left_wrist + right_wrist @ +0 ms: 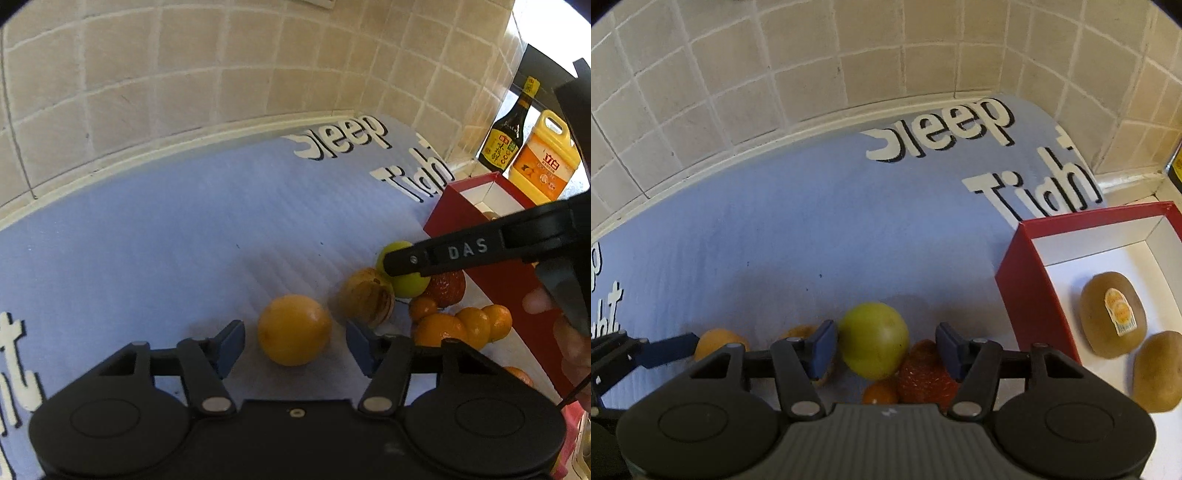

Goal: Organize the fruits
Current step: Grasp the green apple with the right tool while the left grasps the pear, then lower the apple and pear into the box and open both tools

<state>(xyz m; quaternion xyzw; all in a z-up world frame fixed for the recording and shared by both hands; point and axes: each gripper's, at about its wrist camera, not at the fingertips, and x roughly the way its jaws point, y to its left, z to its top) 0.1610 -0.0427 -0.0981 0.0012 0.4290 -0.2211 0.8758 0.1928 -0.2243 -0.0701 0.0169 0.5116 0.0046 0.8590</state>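
**Both tools spread wide over the fruit pile**

The left tool (pixel 295 347) hangs low over the blue mat (pixel 166 240) that covers the surface, its blue-padded fingers set wide apart on either side of a round orange (pixel 294 329). The pads are not touching the fruit — a gap shows on each side.

Just right of the orange sits a yellowish, brown-marked fruit (pixel 365 302), and beyond that a small heap: a green fruit (pixel 406 284), a red strawberry (pixel 448 286) beside it, and a cluster of small mandarins (pixel 461 325) in front. All of them lie on the mat, just beside the red wall of the box.

The right tool (pixel 886 349) reaches in over this heap. Its fingers are also spread wide, with the green fruit (pixel 873 341) and the strawberry (pixel 925 373) lying between them; the left pad (pixel 822 347) is very close to the green fruit, though whether it touches cannot be told. A small orange fruit (pixel 881 393) peeks out just below the two.

The red box (pixel 1027 291) with a white inside stands at the right edge of the mat. Two brown kiwis rest in it — one with a sticker (pixel 1113 319), the other (pixel 1158 371) just beside it and nearer the camera.

Behind the box, by the tiled wall (pixel 184 74), stand a dark sauce bottle (pixel 504 136) and a yellow jug (pixel 546 158).
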